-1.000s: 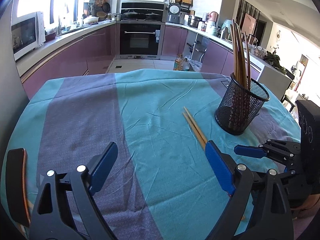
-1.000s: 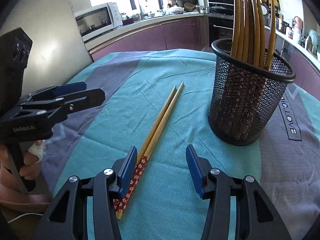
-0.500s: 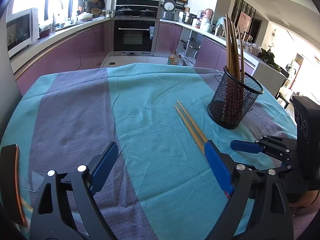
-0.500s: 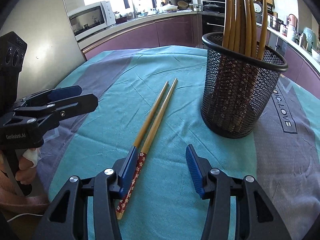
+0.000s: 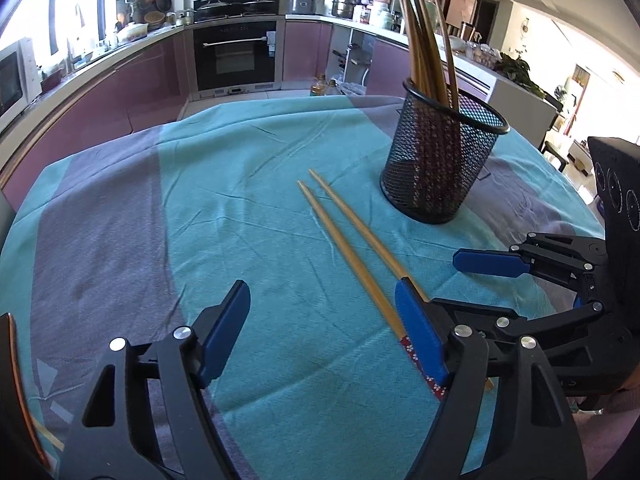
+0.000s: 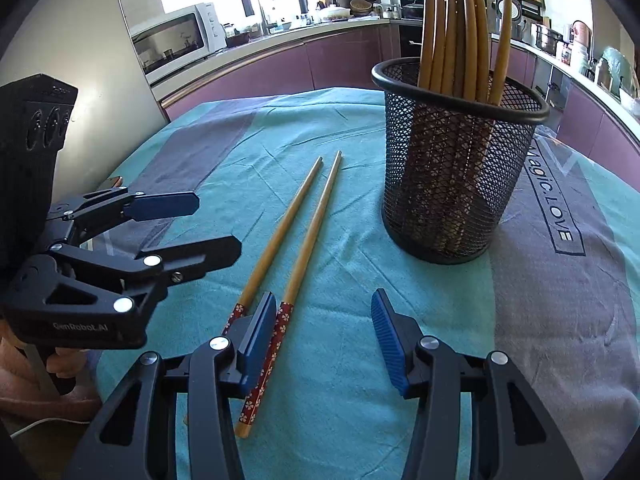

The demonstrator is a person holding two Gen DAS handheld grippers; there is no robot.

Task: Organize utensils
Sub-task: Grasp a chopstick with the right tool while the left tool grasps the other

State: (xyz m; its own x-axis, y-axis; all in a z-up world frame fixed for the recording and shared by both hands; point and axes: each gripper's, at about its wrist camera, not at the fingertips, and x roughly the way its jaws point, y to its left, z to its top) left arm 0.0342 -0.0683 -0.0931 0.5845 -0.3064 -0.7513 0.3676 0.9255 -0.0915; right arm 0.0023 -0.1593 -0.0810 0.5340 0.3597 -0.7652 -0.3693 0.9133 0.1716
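Two loose chopsticks [image 5: 352, 248] are laid side by side on the teal and grey cloth [image 5: 248, 200] over the counter, tips aimed away from the camera. The left gripper [image 5: 320, 332] is seen closing, with nothing pinched between its blue pads yet; its right pad covers the patterned chopstick ends. A black mesh holder [image 5: 440, 160] packed with chopsticks is stood upright nearby. The right gripper [image 5: 492, 276] is parked at the right edge.

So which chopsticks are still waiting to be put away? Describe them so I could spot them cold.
Start at the black mesh holder standing on the teal tablecloth. Beside it, two chopsticks lie flat on the cloth, side by side, bare tips pointing away from the grippers. Unlike the ones upright in the holder, these lie loose, their red flower-patterned ends fully exposed.
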